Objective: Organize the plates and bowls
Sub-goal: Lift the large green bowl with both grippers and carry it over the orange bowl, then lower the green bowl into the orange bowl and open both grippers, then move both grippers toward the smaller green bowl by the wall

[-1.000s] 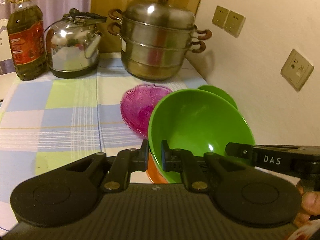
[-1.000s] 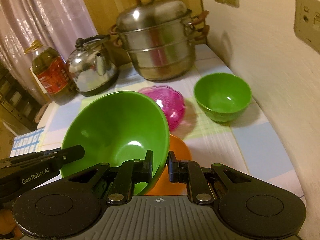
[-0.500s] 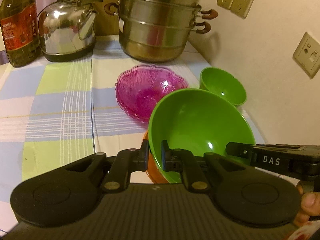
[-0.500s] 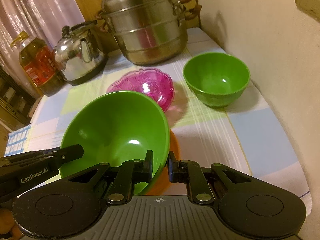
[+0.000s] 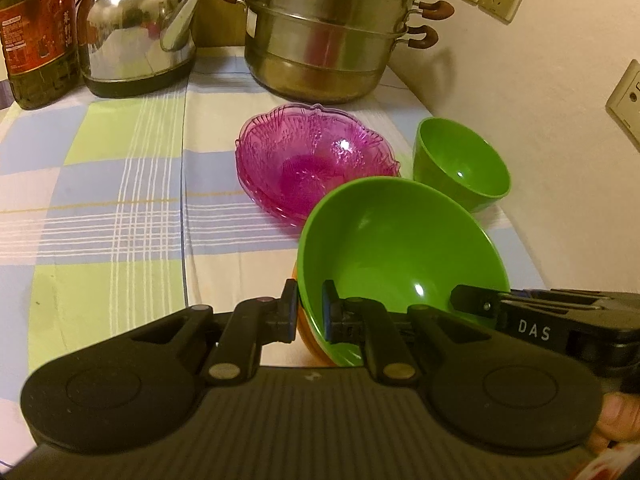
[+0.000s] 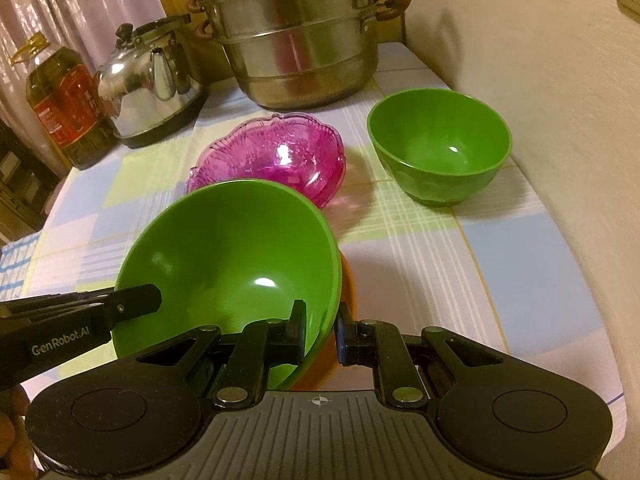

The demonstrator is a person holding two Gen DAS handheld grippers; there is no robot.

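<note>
A large green bowl [image 5: 400,248] [image 6: 228,248] is held tilted between both grippers. My left gripper [image 5: 310,310] is shut on its left rim. My right gripper [image 6: 320,330] is shut on its right rim, and its finger also shows in the left wrist view [image 5: 520,312]. An orange dish [image 5: 306,340] [image 6: 346,280] shows just under the green bowl. A pink glass bowl [image 5: 316,158] [image 6: 272,152] sits on the table beyond it. A small green bowl [image 5: 460,164] [image 6: 440,148] stands to the right near the wall.
A steel steamer pot [image 5: 328,36] [image 6: 296,36], a kettle [image 5: 136,28] [image 6: 152,80] and an oil bottle [image 5: 38,36] [image 6: 64,108] stand at the back of the checked tablecloth [image 5: 112,200]. The wall [image 5: 540,120] runs along the right edge.
Both grippers, holding the large green bowl, have moved forward and tilted down toward the pink and small green bowls, which show larger and lower in view now.
</note>
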